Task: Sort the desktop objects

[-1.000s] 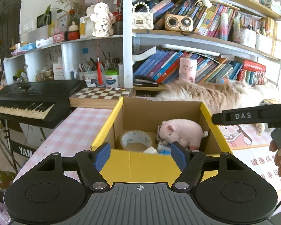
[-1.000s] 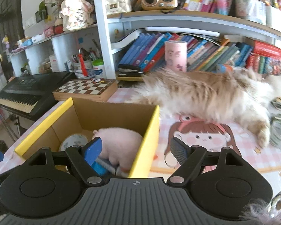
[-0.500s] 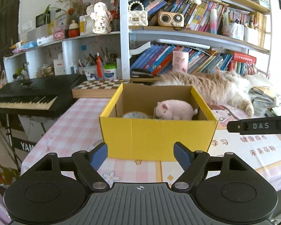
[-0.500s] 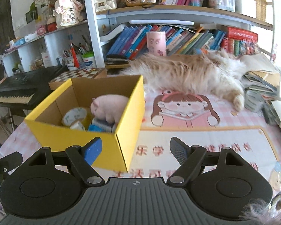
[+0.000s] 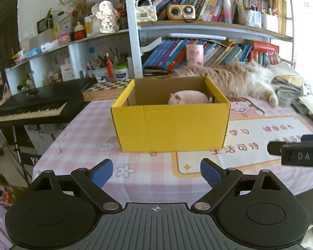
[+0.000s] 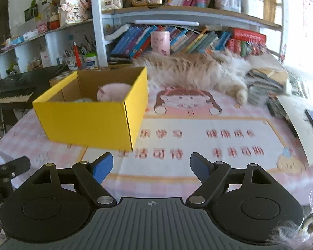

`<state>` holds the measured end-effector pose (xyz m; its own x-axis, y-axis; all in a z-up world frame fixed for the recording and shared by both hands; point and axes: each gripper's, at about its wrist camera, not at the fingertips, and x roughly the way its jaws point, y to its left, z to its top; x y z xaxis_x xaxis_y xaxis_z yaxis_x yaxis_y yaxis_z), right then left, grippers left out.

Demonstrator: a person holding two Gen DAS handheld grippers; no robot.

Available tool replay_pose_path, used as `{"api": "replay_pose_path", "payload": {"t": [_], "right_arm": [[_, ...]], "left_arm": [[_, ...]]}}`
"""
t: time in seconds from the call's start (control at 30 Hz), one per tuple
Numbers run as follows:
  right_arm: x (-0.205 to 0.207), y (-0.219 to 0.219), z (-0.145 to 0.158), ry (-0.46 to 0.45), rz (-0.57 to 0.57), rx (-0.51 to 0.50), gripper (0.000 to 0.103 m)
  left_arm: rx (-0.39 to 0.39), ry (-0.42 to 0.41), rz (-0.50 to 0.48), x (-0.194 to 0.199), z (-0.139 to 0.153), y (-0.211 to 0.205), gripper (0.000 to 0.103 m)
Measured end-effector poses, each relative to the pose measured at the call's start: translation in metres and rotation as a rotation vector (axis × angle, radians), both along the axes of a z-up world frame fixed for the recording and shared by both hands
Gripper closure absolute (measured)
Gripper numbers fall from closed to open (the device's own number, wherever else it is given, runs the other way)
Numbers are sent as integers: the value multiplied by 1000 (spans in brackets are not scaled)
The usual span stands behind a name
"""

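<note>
- left wrist view: my left gripper (image 5: 155,173) has nothing between its jaws, and they are opening wider at this moment, with only the pink checked cloth of the counter (image 5: 89,129) under them.
- left wrist view: the yellow box (image 5: 171,125) stands on the counter in front of me, well apart from my fingertips. its top is open, i think so that things can be dropped in from above.
- left wrist view: the pink plush pig (image 5: 187,99) lies inside the box near the back right corner, so it looks already sorted. what is under it i cannot see from this angle.
- left wrist view: a fluffy cat (image 5: 235,79) lies stretched behind the box, in front of the bookshelf (image 5: 198,27). at the right edge a black part of my right gripper shows.
- right wrist view: my right gripper (image 6: 151,165) has its jaws spread and they pinch nothing; under them is the printed mat (image 6: 198,141), bare in its middle.
- right wrist view: the box is to the left, with the pig and a pale roll of something inside. i judge the sorting is almost finished, because no loose object lies on the mat near me.
</note>
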<state>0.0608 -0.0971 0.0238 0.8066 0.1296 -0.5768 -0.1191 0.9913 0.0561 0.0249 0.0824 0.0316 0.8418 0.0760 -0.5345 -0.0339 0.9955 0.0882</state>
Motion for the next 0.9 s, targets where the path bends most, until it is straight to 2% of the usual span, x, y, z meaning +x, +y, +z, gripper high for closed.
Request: {"api": "replay_pose_path", "payload": {"t": [0.13,0.37,0.9], "right_arm": [[-19,-2,-8,13,-34,7,20],[-43,-6,-17,20,-65,1,20],[-60,-19,-16,16,-71,-52,19]], "left_arm": [[-2,-1,1,-6,-3,-2,9],[10,8,5,-19,-11,-10,9],[3,32,-20,-20,-19,-30,7]]}}
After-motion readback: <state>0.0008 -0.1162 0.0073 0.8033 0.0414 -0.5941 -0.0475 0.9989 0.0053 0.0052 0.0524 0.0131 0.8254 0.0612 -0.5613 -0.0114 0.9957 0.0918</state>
